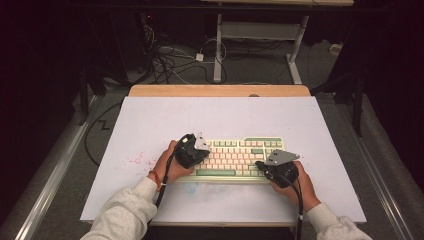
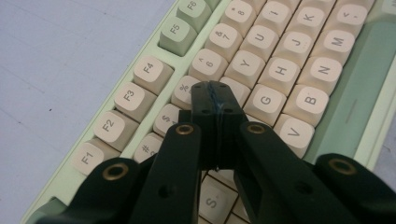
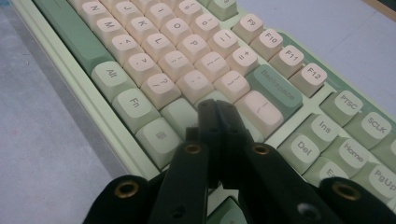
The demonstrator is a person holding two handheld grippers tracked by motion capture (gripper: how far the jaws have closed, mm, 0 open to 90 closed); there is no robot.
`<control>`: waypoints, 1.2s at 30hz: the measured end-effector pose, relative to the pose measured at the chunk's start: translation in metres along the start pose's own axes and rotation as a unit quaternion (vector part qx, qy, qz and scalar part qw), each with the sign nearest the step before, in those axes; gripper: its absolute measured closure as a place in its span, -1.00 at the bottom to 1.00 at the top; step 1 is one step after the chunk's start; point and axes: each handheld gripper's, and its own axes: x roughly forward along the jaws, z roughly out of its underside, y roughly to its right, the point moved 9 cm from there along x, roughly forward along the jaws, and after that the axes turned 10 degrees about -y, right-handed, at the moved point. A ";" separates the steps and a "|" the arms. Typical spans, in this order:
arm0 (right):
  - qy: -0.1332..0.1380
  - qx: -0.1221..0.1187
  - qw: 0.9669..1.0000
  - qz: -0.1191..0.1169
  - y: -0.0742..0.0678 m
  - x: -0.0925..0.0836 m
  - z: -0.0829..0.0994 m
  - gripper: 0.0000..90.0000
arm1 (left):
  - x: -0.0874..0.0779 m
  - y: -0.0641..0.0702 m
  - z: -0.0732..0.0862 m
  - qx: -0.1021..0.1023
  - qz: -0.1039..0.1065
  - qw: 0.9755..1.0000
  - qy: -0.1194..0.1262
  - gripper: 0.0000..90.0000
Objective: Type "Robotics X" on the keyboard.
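Observation:
A pale green keyboard (image 1: pixel 235 156) with cream and green keys lies near the front of the white table top (image 1: pixel 220 120). My left gripper (image 1: pixel 192 150) hovers over its left end, jaws shut with nothing between them. In the left gripper view the closed tips (image 2: pixel 214 89) sit over the cream keys (image 2: pixel 266 100) near the number and upper letter rows. My right gripper (image 1: pixel 275 167) is at the keyboard's right front, also shut and empty. Its closed tips (image 3: pixel 216 106) rest by the green Enter-side keys, just below the Backspace key (image 3: pixel 276 86).
Pink specks (image 1: pixel 137 160) mark the table top left of the keyboard. A wooden edge (image 1: pixel 220 90) runs along the table's far side. Beyond it the floor holds cables (image 1: pixel 170 60) and a desk frame (image 1: pixel 260 35). Both sleeved forearms enter from the bottom.

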 end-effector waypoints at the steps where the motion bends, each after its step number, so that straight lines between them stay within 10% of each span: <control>1: 0.000 -0.001 1.000 0.000 0.000 0.000 0.000 1.00 | -0.003 0.000 -0.001 0.001 0.000 1.000 0.006 0.93; 13: 0.010 0.002 1.000 0.006 0.001 -0.008 -0.002 1.00 | -0.040 -0.003 0.007 0.006 -0.033 0.998 0.060 0.64; 23: 0.038 0.010 0.999 0.007 0.007 -0.026 -0.011 1.00 | -0.062 -0.006 0.037 -0.015 -0.085 0.990 0.112 -0.40; 36: 0.039 0.002 0.999 0.003 0.006 -0.026 -0.020 1.00 | -0.059 -0.005 0.088 -0.052 -0.095 0.989 0.101 -0.52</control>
